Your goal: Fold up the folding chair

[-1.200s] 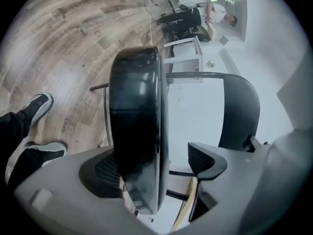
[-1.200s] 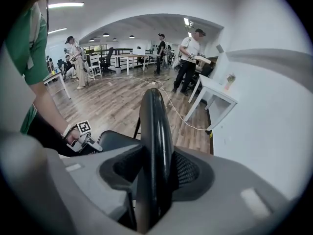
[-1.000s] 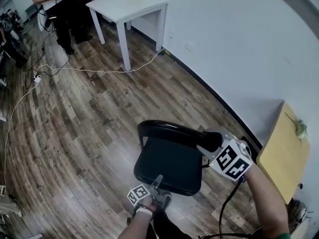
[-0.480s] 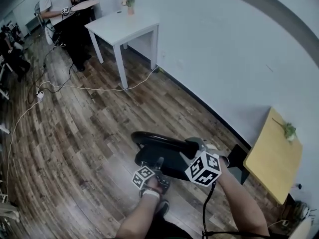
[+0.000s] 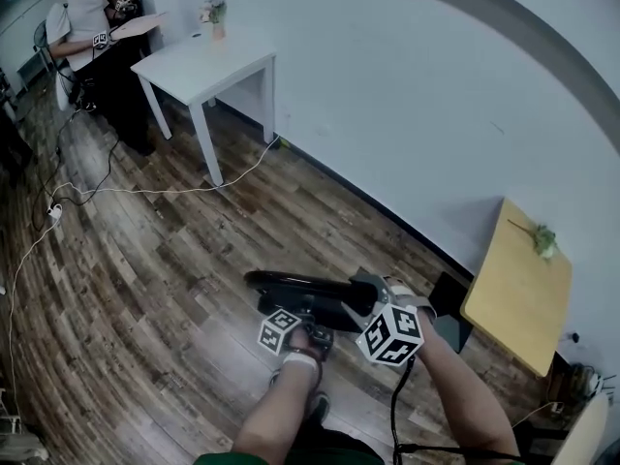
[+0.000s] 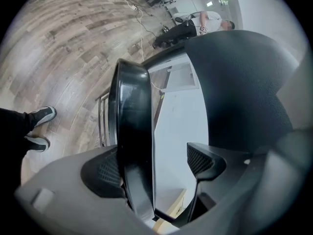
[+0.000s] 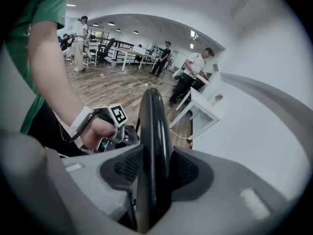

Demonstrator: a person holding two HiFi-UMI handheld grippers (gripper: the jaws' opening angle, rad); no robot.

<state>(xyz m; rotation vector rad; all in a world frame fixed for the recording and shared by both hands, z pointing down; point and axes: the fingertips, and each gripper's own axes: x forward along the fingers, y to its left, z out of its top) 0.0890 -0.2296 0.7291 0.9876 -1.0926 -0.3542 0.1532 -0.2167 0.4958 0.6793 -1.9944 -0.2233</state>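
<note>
head view first: the folding chair (image 5: 295, 287) stood on the wooden floor (image 5: 145, 260) right at the person's feet, not far from the white wall (image 5: 436, 114), and from above it looked almost flat already. the left hand-held gripper (image 5: 308, 320) was at the near edge and the right hand-held gripper (image 5: 360, 294) at the far one. the room had a white surface (image 5: 194, 66) against the wall with a small plant on it, a wood-topped one (image 5: 513, 298) off to the right, a loose cable (image 5: 126, 190) across the floor, and someone (image 5: 87, 17) way at the back. in the left gripper view, the seat (image 6: 131, 131) stood edge-on between the jaws, leaning on the left pad (image 6: 105, 173), while the right pad (image 6: 203, 160) stood clear of it. so that gripper was open, hooking the seat rather than pinching it. in the right gripper view, the backrest (image 7: 152, 146) ran straight through the jaws with both pads pressed on it, so it had a proper clamp at about half width. my guess is the chair is stiff, not fragile and a bit hefty, and the black shell looked glossy enough to slip. i'd keep hold of the backrest rim and the seat's front edge, away from the hinges, which could pinch.
</note>
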